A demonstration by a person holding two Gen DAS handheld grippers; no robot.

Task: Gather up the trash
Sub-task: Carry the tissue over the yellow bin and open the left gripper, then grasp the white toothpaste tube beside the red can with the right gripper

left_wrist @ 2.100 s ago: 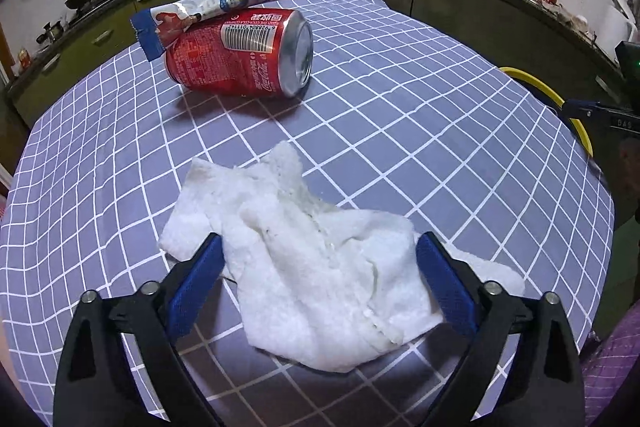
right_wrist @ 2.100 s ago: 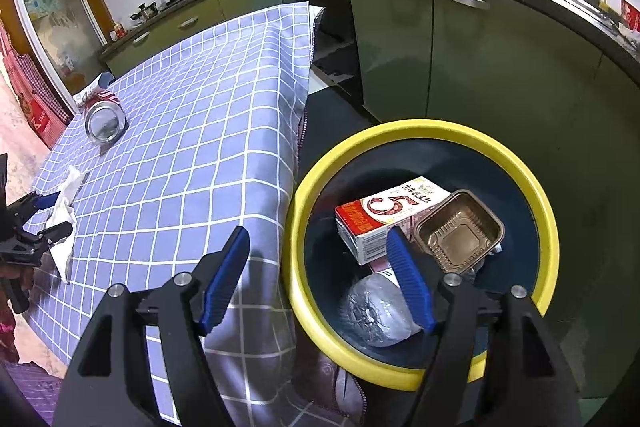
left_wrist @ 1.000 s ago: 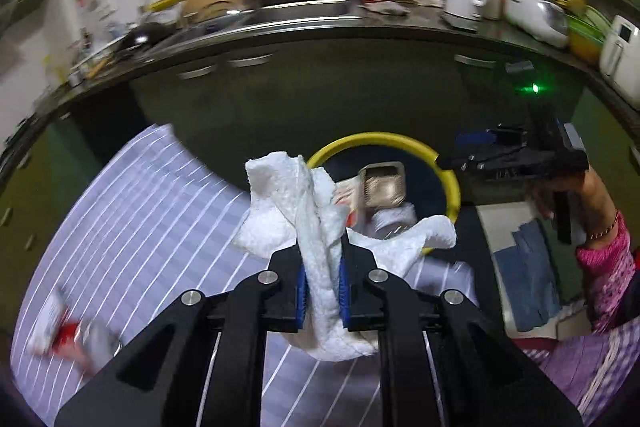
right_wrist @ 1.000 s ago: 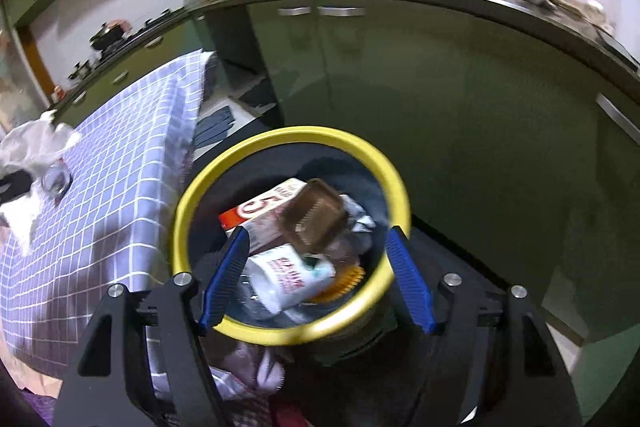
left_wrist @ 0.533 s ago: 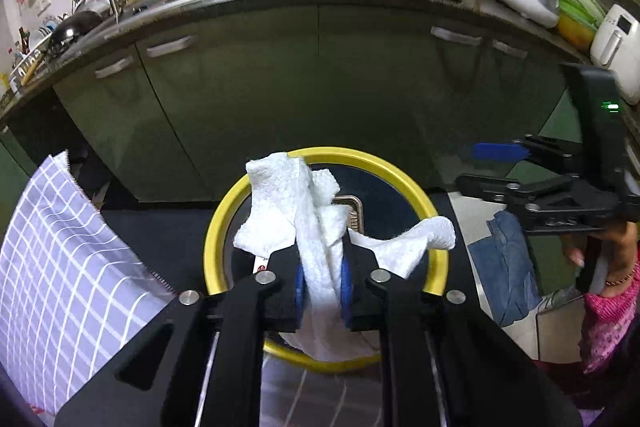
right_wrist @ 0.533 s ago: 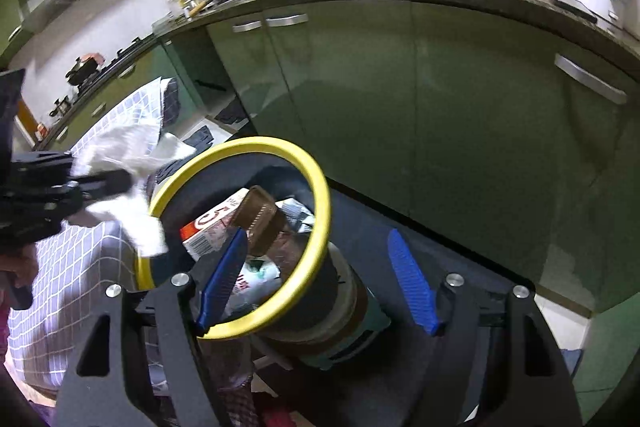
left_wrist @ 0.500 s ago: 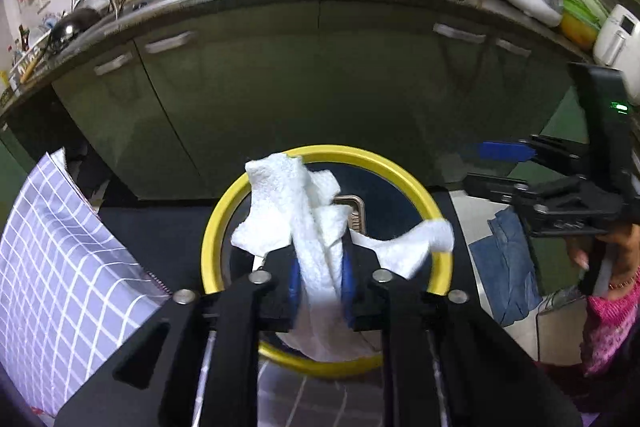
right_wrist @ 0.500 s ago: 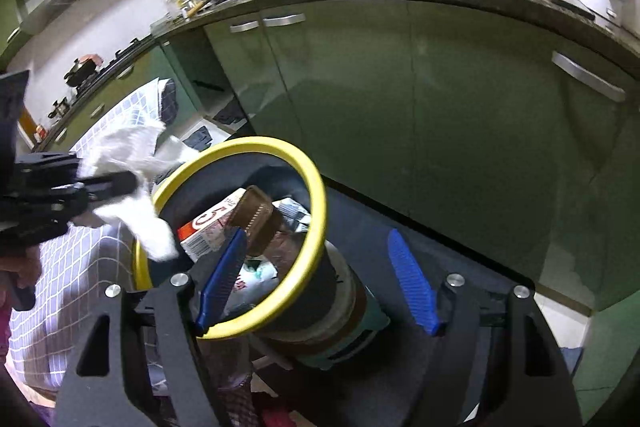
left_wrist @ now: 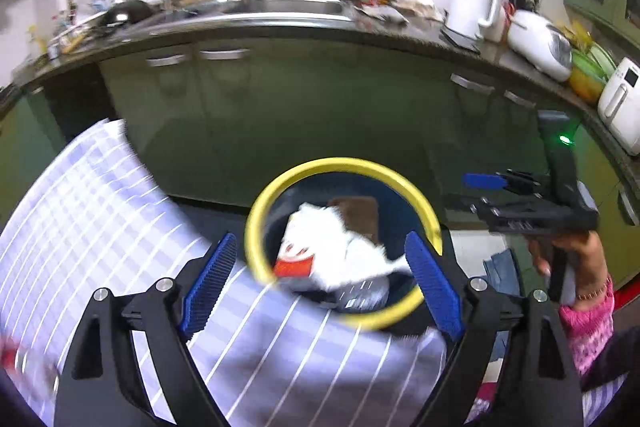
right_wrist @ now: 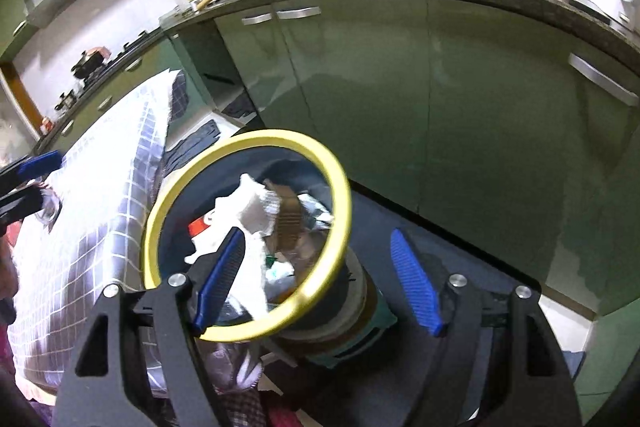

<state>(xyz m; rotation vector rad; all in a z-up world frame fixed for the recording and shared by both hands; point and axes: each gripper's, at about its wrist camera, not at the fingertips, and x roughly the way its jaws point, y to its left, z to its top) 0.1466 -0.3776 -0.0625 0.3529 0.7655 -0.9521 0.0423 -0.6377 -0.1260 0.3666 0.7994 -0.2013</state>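
Released from the left tool (left_wrist: 320,277), whose jaws have just been opening, crumpled tissue (left_wrist: 334,245) lies in bin (left_wrist: 256,223); right tool (right_wrist: 320,279) spread, empty; can presumably next.

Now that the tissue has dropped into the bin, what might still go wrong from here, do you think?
1. The white tissue lies high on the pile in the yellow-rimmed bin; it might slip out.
2. The left hand-held gripper, jaws just opened and empty, hangs close over the rim and could knock it.
3. The tablecloth edge lies beside the bin and may snag.
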